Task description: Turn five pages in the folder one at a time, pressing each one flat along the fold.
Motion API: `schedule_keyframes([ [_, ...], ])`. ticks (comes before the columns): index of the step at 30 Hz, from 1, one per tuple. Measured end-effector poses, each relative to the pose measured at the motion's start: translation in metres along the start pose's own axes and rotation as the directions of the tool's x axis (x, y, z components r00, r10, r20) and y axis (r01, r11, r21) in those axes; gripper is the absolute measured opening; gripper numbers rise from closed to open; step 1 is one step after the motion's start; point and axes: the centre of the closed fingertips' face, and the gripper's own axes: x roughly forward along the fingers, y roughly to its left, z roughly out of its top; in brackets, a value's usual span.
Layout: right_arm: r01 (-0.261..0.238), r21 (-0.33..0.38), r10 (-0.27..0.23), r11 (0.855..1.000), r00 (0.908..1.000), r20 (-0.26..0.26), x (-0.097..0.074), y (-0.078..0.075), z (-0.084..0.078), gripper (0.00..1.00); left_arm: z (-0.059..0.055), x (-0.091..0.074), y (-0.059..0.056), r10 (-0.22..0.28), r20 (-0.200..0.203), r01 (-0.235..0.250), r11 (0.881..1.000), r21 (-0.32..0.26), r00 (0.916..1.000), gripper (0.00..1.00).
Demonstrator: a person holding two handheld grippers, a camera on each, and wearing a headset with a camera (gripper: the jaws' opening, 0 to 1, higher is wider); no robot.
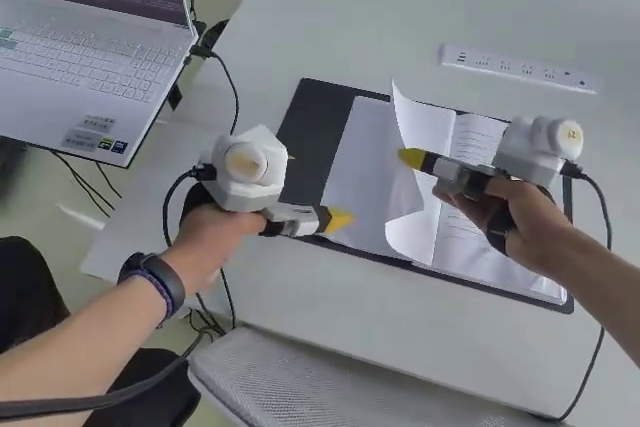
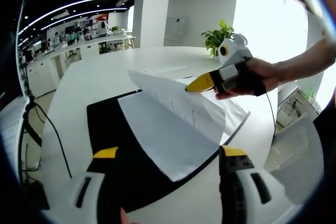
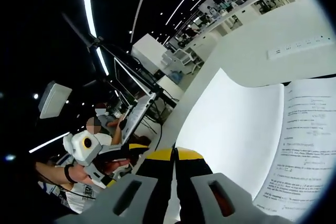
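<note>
A black folder (image 1: 308,112) lies open on the white table (image 1: 330,7). One white page (image 1: 418,125) stands lifted from its middle and curls over toward the left. My right gripper (image 1: 412,158) is shut on that page's edge; its yellow tips (image 3: 174,155) are pressed together on the sheet (image 3: 236,129). My left gripper (image 1: 336,219) hovers over the table's near edge just left of the folder, open and holding nothing. From the left gripper view its jaws (image 2: 169,153) frame the folder (image 2: 105,119), the raised page (image 2: 178,103) and the right gripper (image 2: 199,83).
An open laptop (image 1: 90,47) sits at the far left, with cables (image 1: 228,77) running off the table's left edge. A white power strip (image 1: 520,67) lies beyond the folder. A grey chair seat (image 1: 300,387) is below the near edge. A potted plant (image 2: 215,38) stands at the far side.
</note>
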Motion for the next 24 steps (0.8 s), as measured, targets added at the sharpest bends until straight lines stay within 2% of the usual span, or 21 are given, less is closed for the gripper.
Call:
schedule_keyframes([
  [5,0.003,0.016,-0.002,1.000,0.9996,-0.027,0.013,-0.006,-0.009,0.00,-0.006,-0.006,0.005,0.014,-0.003,-0.014,1.000,-0.010,0.9999,0.76],
  [14,0.012,0.050,-0.007,0.999,0.9965,-0.083,0.039,-0.014,-0.029,0.00,-0.020,-0.013,0.005,0.025,-0.015,-0.026,0.999,-0.036,0.9996,0.76],
  [21,0.020,0.064,-0.012,0.998,0.9930,-0.118,0.049,-0.012,-0.040,0.00,-0.023,-0.019,0.011,0.036,-0.014,-0.037,0.998,-0.049,0.9992,0.76],
  [24,0.027,0.073,-0.017,0.997,0.9913,-0.130,0.052,-0.017,-0.044,0.00,-0.026,-0.020,0.014,0.042,-0.014,-0.042,0.998,-0.055,0.9990,0.76],
])
